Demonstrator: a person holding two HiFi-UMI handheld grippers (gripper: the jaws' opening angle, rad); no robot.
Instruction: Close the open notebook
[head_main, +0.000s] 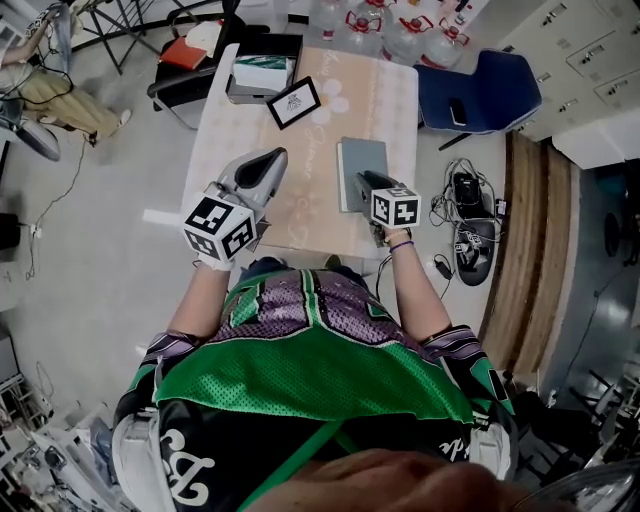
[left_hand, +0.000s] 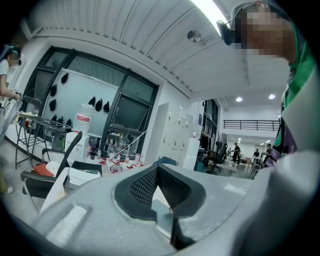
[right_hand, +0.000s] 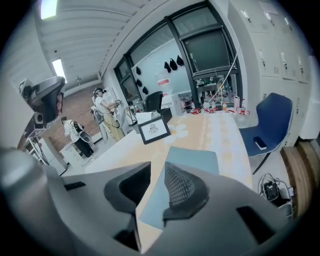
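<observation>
Your flat slate-blue notebook (head_main: 361, 165) looks already shut; your right gripper (right_hand: 156, 171) gapes empty over it, your left gripper (left_hand: 158, 169) pinched together on nothing; probably just withdraw cleanly.

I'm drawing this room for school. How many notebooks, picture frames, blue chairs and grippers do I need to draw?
Notebook: 1
Picture frame: 1
Blue chair: 1
Grippers: 2, the left gripper and the right gripper
Total: 5
</observation>
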